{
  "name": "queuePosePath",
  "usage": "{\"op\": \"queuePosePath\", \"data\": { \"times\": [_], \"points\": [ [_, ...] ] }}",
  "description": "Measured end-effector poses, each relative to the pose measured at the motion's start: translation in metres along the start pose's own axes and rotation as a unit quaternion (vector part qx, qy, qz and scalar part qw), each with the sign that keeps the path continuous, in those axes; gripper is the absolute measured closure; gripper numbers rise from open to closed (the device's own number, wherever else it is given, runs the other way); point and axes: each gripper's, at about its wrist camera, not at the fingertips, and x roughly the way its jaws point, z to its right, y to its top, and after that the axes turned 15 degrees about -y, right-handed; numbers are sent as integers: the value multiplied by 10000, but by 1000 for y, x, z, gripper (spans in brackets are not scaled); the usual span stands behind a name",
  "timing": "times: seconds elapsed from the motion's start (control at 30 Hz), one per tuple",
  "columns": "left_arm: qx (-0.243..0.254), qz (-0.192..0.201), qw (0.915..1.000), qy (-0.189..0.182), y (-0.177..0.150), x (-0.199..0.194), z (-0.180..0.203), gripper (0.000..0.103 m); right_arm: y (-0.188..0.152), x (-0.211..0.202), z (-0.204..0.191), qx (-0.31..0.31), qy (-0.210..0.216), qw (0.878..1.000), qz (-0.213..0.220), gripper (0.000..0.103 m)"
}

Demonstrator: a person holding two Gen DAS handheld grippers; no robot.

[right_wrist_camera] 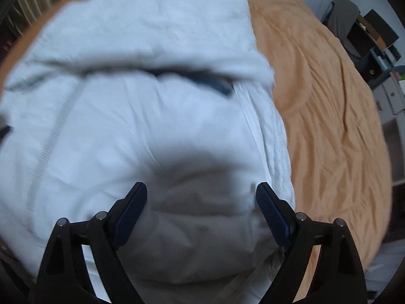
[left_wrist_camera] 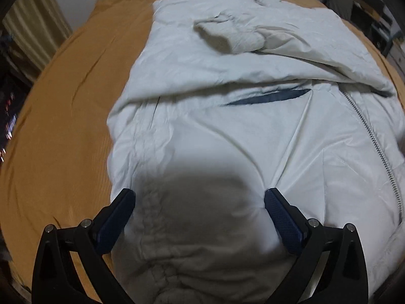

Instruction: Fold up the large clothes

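Probably light but bulky: white padded jacket (left_wrist_camera: 227,131), soft, puffy, springs back when pressed, smooth shell likely a bit slippery. Best taken at the near hem, one grip on each side of the zipper (left_wrist_camera: 374,141), pinching a full fold of shell and padding, not just the outer skin. Ribbed hem band near the cameras likely grippier than the shell.

Lying front up on an orange bedspread (left_wrist_camera: 63,126), hem toward the cameras, collar end far. Sleeves crossed over the chest, one knit cuff (left_wrist_camera: 222,38) resting on top. Dark blue pocket slit (left_wrist_camera: 268,98) just below the folded sleeve. Zipper running down the front, metal teeth showing in the left view. Creased, not flattened.

Left gripper (left_wrist_camera: 200,200) fingers spread wide apart, nothing between them, hovering over the left hem area. Right gripper (right_wrist_camera: 201,195) also spread apart and empty, over the right hem near the jacket edge beside the bedspread (right_wrist_camera: 329,101). Right view blurred, contact with cloth not clear in either view. Cluttered shelves (right_wrist_camera: 367,38) at far right.
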Motion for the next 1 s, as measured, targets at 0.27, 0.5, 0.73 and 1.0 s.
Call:
{"op": "queuePosePath", "data": {
  "times": [0.27, 0.5, 0.73, 1.0],
  "points": [
    [-1476, 982, 9827, -533, 2, -75, -90, 1, -3, -28, 59, 529, 533, 9969, 213, 9],
    [-2491, 417, 9312, -2628, 12, -17, -135, 1, 45, 53, 105, 1348, 2284, 9627, -534, 0],
    [-1503, 64, 9223, -3559, 35, 8, -97, 1, 48, 63, 71, 1220, 3537, 9256, -575, 0],
    [-1189, -84, 9090, -3993, 14, 8, -70, 4, 20, 48, 62, 606, 4164, 9056, -532, 39]
  ]
}}
